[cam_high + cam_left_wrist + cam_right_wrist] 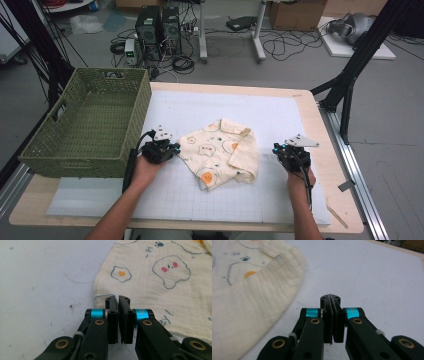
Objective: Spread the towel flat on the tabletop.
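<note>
A pale wooden worktop (327, 165) carries a white gridded mat (280, 120), and on the mat's middle lies a crumpled cream cloth (220, 152) printed with fried eggs and little faces, with a green woven basket (90, 125) standing at the worktop's left end. The left gripper (172, 148) rests just at the cloth's left edge and the right gripper (276, 148) sits on bare mat a little to the cloth's right, each with its fingers pressed together on nothing. Beyond the worktop, the grey floor (295, 70) holds two black computer towers (157, 27), tangled cables (285, 45), cardboard boxes (297, 15) and black frame legs (350, 75).
</note>
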A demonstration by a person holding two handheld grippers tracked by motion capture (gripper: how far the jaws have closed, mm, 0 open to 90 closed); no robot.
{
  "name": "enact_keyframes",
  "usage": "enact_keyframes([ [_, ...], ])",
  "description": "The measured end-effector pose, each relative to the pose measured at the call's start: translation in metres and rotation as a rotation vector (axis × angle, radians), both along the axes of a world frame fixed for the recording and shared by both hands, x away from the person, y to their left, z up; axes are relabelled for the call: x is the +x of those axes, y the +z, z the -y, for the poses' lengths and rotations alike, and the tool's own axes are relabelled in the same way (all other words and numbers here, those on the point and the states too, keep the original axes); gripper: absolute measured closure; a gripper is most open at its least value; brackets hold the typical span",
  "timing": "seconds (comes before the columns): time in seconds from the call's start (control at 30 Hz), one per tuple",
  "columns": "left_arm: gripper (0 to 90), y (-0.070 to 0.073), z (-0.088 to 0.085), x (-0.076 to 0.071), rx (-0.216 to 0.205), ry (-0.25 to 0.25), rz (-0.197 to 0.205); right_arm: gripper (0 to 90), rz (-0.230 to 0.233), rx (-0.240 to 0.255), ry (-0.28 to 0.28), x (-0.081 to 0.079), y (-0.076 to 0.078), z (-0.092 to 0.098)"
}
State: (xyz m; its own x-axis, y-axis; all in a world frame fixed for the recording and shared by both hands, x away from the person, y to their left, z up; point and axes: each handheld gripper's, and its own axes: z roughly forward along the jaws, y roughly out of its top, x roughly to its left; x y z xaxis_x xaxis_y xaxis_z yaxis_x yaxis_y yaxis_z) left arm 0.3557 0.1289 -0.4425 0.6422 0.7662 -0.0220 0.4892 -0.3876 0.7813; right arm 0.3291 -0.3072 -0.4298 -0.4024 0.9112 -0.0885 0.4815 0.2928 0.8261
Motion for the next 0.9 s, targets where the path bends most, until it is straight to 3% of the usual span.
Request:
enact_keyframes([
  [0.07, 85.8, 0.001, -0.003, -0.007, -0.018, 0.011, 0.009, 89.3, 0.002, -0.001, -0.032, 0.0, 0.0, 0.007],
  [0.2, 85.8, -0.003, -0.008, -0.02, -0.014, -0.004, 0.005, 88.8, -0.006, 0.004, -0.089, 0.002, -0.002, 0.015],
  [0.27, 85.8, -0.004, -0.01, -0.022, -0.026, 0.0, 0.007, 81.9, -0.009, 0.059, -0.095, 0.001, -0.001, 0.017],
  [0.3, 85.8, -0.003, -0.011, -0.023, -0.032, 0.005, 0.008, 78.0, -0.006, 0.083, -0.063, 0.0, 0.0, 0.015],
  [0.37, 85.7, -0.003, -0.012, -0.022, -0.037, 0.005, 0.013, 71.9, 0.01, 0.052, 0.015, -0.004, 0.003, 0.0],
  [0.43, 85.7, -0.003, -0.012, -0.023, -0.035, 0.004, 0.014, 64.8, 0.016, 0.057, 0.079, -0.007, 0.003, -0.015],
  [0.5, 85.7, -0.003, -0.013, -0.023, -0.033, 0.001, 0.015, 51.7, -0.011, 0.108, 0.129, -0.007, 0.0, -0.028],
  [0.6, 85.5, -0.004, -0.013, -0.023, -0.036, 0.01, 0.015, 44.0, -0.051, 0.17, 0.212, -0.006, -0.008, -0.05],
  [0.73, 85.5, -0.005, -0.013, -0.023, -0.04, 0.013, 0.018, 47.2, -0.085, 0.133, 0.341, -0.01, -0.013, -0.082],
  [0.77, 85.5, -0.005, -0.013, -0.023, -0.04, 0.014, 0.019, 47.2, -0.085, 0.133, 0.341, -0.01, -0.013, -0.082],
  [0.8, 85.5, -0.005, -0.013, -0.023, -0.039, 0.014, 0.018, 55.1, -0.128, 0.081, 0.384, -0.011, -0.019, -0.096],
  [0.83, 85.5, -0.006, -0.013, -0.023, -0.037, 0.014, 0.017, 55.1, -0.128, 0.081, 0.384, -0.011, -0.019, -0.096],
  [0.87, 85.5, -0.006, -0.013, -0.023, -0.038, 0.014, 0.017, 56.5, -0.147, 0.032, 0.402, -0.011, -0.021, -0.102],
  [0.9, 85.5, -0.006, -0.013, -0.023, -0.043, 0.016, 0.018, 64.6, -0.131, 0.011, 0.411, -0.012, -0.021, -0.104],
])
